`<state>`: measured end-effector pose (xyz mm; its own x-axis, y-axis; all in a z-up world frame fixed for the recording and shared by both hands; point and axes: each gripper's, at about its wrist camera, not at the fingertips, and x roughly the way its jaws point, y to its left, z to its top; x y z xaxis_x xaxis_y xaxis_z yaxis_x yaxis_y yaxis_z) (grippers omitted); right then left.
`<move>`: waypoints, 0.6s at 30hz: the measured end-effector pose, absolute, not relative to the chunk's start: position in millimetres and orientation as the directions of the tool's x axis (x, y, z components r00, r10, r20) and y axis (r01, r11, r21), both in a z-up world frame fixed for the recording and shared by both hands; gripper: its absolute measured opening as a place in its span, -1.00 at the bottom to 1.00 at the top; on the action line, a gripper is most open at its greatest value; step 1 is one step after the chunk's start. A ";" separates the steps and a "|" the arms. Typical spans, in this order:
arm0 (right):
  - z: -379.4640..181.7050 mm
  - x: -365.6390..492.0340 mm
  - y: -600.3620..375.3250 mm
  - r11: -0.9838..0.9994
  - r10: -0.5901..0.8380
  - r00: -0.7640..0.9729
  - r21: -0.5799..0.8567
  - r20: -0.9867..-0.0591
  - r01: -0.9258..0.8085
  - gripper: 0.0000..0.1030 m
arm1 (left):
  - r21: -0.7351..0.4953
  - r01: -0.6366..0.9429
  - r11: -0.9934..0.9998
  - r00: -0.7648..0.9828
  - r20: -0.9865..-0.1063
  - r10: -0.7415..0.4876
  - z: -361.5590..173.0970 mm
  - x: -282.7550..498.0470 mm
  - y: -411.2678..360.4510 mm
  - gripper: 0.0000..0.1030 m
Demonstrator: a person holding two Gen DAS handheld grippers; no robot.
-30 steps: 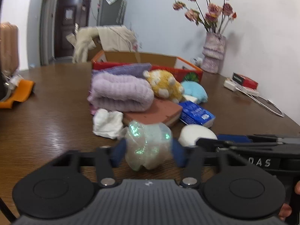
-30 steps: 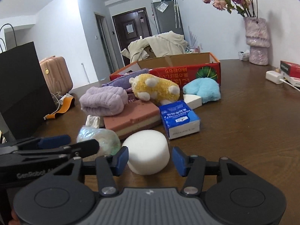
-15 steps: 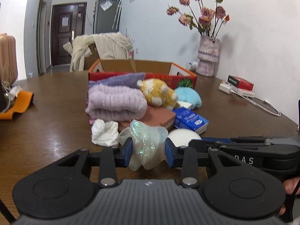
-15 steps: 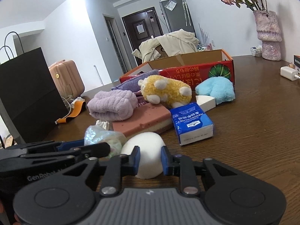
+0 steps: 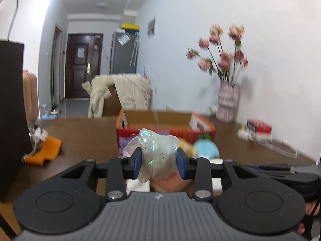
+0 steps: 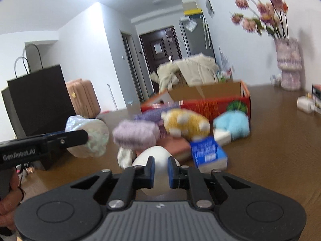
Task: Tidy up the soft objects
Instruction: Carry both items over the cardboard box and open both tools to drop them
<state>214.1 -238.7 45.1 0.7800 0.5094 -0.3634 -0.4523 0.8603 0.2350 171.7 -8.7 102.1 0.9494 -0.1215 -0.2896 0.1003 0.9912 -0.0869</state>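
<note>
Plainly, the only writing that reads is "GenRobot.AI", printed white on the side of the left gripper [image 6: 86,138] as it shows in the right wrist view; the print on the blue tissue pack [image 6: 208,155] and on the red cardboard box [image 6: 202,103] is too blurred to make out.

The surface is a dark brown wooden table [image 6: 276,140]. Around it stand white walls, a dark door [image 5: 84,66] at the far end of the room, a grey fridge [image 5: 124,52], a pink suitcase [image 6: 84,98] and a black paper bag [image 6: 38,100] on the left, and a vase of pink flowers [image 5: 228,102] far right on the table. A beige coat [image 5: 120,94] hangs behind the box.

The left gripper [image 5: 159,162] is clamped on a crinkled iridescent plastic bundle [image 5: 158,154], held up off the table, with the open box beyond it. The right gripper [image 6: 161,170] squeezes a white foam puck [image 6: 158,156] between its blue pads [image 6: 151,169], pinching it narrow; whether the puck is touching the table cannot be told. Beyond the puck lie a pink sponge block [image 6: 176,146], a lilac towel roll [image 6: 136,134], a yellow plush toy [image 6: 186,124] and a light blue plush [image 6: 232,125], all near the box's front wall.
</note>
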 end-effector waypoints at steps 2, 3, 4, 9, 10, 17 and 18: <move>61.2 220.5 -242.2 0.859 0.512 0.792 0.221 -0.332 -0.463 -0.76 | -0.103 0.093 0.990 0.957 -0.265 -0.118 123.1 180.2 -0.3 -0.29; 71.8 226.1 -244.9 0.857 0.515 0.799 0.218 -0.313 -0.467 -0.76 | -0.113 0.096 0.989 0.959 -0.256 -0.122 134.1 187.5 3.7 -0.29; 81.5 231.7 -247.8 0.853 0.520 0.801 0.222 -0.297 -0.471 -0.75 | -0.130 0.098 0.987 0.960 -0.248 -0.129 143.5 195.1 8.8 -0.29; 134.1 276.7 -265.3 0.846 0.525 0.820 0.241 -0.227 -0.475 -0.76 | -0.126 0.069 0.990 0.970 -0.223 -0.096 183.7 252.4 22.4 -0.29; 142.9 288.5 -269.3 0.845 0.527 0.821 0.246 -0.221 -0.476 -0.75 | -0.114 0.065 0.991 0.970 -0.224 -0.089 189.4 265.7 23.7 -0.29; 186.9 399.3 -286.9 0.851 0.507 0.824 0.299 -0.253 -0.432 -0.75 | -0.102 0.091 0.991 0.943 -0.312 -0.119 202.6 386.4 19.3 -0.28; 188.8 421.1 -287.1 0.852 0.502 0.823 0.315 -0.267 -0.418 -0.75 | -0.114 0.098 0.989 0.932 -0.338 -0.131 197.8 408.0 19.1 -0.28</move>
<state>421.1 -287.1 188.8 0.8227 0.5019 -0.2669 -0.4177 0.8522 0.3150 408.0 19.1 197.8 0.9318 -0.1311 -0.3383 0.0978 0.9887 -0.1138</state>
